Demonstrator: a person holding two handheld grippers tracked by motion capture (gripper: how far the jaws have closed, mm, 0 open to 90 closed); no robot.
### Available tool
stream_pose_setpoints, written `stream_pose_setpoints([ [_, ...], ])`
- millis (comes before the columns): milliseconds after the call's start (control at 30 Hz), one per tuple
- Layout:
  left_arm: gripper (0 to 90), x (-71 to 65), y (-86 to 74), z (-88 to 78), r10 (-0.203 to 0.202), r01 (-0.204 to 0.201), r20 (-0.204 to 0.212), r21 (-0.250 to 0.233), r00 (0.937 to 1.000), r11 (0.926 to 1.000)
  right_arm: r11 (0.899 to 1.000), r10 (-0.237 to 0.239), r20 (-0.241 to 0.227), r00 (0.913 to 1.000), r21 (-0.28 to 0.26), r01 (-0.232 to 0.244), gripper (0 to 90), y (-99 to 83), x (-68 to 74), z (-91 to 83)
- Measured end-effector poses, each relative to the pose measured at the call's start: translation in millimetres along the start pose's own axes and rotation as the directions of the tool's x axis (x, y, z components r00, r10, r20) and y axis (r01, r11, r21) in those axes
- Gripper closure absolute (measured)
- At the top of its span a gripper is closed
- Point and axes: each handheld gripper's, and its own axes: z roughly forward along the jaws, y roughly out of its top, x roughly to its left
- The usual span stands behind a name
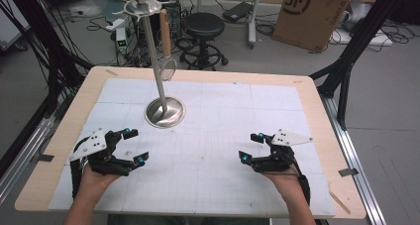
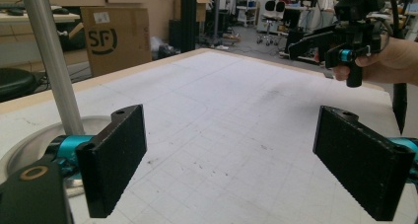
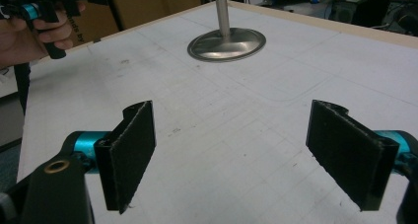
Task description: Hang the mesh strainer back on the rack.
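Both hand-held grippers sit low at the near edge of the bench (image 1: 59, 136), nothing held. The left hand-held gripper (image 1: 132, 146) has its jaws spread wide with only bare white mat between the pads; same for the right hand-held gripper (image 1: 251, 146), wide open and empty. In the left gripper view the pads (image 2: 118, 157) frame empty gridded surface, with the stand's pole just left of them; in the right gripper view the pads (image 3: 129, 150) also frame empty mat, with the stand's base well ahead. Thing nearest the work: a metal utensil stand (image 1: 165, 111), round base resting on the mat left of centre, mid-bench, nearer the left gripper than the right. Long axis of its pole (image 1: 154, 56) is upright, top end with its hook ring and finial leaning slightly toward the far-left in the high view. A small strainer (image 1: 169, 69) with a wooden handle hangs from the ring, handle up, mesh bowl down, long axis near vertical, beside the pole. Likely step: reach for the stand or strainer. To do it well, keep jaws open on approach, come in level from the near side, close on the wooden handle rather than the mesh, and steady the base with the other gripper so the tall stand does not tip. Beyond the bench: stool, cardboard box, cables on the floor.
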Motion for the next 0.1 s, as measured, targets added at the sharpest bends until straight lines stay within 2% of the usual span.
stream_pose_setpoints([
  [100, 13.5, -0.2, 0.1, -0.3, -0.002, 0.002, -0.003, -0.002, 1.0000, 1.0000, 1.000, 0.002, -0.001, 1.0000, -0.001, -0.002, 18.2, 0.0, -0.3, -0.4],
])
